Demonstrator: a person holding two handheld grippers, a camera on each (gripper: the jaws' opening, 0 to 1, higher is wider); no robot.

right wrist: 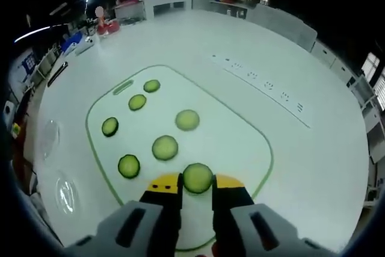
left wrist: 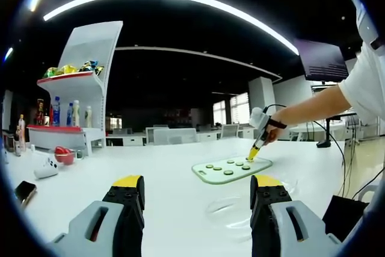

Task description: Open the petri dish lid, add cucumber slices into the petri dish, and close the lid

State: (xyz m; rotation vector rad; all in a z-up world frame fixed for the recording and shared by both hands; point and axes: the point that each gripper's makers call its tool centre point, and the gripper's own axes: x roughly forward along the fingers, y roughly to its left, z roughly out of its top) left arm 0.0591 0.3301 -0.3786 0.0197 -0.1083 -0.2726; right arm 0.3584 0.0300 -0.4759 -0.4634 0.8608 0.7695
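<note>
Jaws of the right gripper (right wrist: 197, 192) are narrowed onto a cucumber slice (right wrist: 197, 177), pinching it at the near edge of the cutting board (right wrist: 240, 126). Five more slices lie loose on the board beyond it, spread toward its far end. To one side on the white table (right wrist: 313, 167) sit two clear round pieces, which I take to be the petri dish (right wrist: 65, 194) and its lid (right wrist: 48, 136), apart from each other; which is which I cannot tell. In the left gripper view, the left gripper (left wrist: 197, 192) hangs with its jaws wide apart and nothing between them, with one clear piece on the table just beyond. Farther off, the right gripper works at the board. My judgement: the lid is off, loading is only beginning, and closing remains.
</note>
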